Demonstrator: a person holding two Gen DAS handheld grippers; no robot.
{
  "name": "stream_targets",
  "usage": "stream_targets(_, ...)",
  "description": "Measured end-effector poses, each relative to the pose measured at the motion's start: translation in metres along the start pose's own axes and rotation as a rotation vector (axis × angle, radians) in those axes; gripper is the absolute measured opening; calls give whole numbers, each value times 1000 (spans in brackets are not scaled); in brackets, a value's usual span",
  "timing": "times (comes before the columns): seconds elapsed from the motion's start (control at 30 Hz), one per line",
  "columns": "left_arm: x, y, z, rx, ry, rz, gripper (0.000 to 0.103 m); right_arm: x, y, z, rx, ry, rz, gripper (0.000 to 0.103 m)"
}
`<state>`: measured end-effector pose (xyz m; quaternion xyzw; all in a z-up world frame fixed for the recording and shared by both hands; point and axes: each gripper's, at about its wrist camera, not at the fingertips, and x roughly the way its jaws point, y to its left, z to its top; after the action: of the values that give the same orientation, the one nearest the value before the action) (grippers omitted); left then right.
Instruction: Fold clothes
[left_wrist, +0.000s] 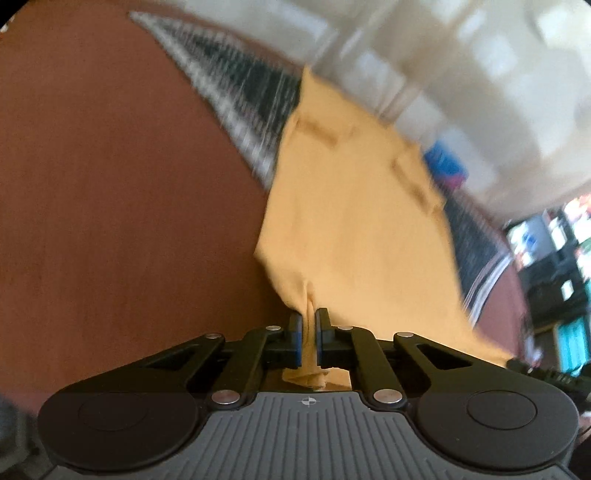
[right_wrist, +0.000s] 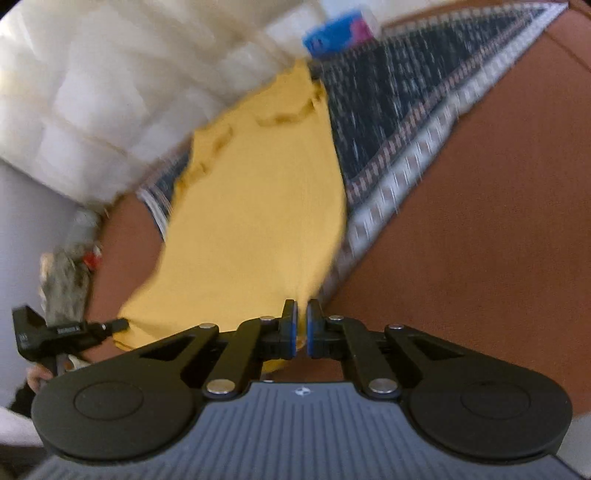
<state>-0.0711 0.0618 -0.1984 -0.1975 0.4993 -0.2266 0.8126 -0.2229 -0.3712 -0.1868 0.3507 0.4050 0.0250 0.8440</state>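
The right tongs (right_wrist: 301, 314) sit at the lower middle of the frame, pinched tight on the near edge of a yellow garment (right_wrist: 255, 206). The cloth stretches from there up toward the upper middle, blurred. It lies over a dark patterned mat with a pale border (right_wrist: 406, 122), which runs to the upper right across a reddish-brown surface (right_wrist: 480, 240). A blue and pink object (right_wrist: 340, 33) shows at the top edge. At the lower left, the other tongs (right_wrist: 66, 328) touch the cloth's corner.
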Motion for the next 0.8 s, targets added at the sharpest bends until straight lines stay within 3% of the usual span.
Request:
stream_targets(0.2,40,-10,73,-65,-84,-57,2,40,5,66,62,-83,26,6)
stream_targets(0.3,76,-4,106,-98,-64,-44,2,75,5,99,72,-82,3,6)
stream_targets(0.5,129,15,134,-180,-5,-16,2,140,-7,140,121,-35,-82,6)
stream_targets(0.67,147,21,145,-181,27,-7,3,163,-10,154,123,-14,-117,6)
stream_targets(0.73,151,24,150,-185,37,-9,9,168,-10,157,123,-7,-126,6)
stream_targets(0.77,152,25,152,-187,38,-9,27,171,-10,159,124,-4,-132,7)
stream_targets(0.8,152,26,154,-189,40,-10,31,174,-10,161,123,-4,-138,9)
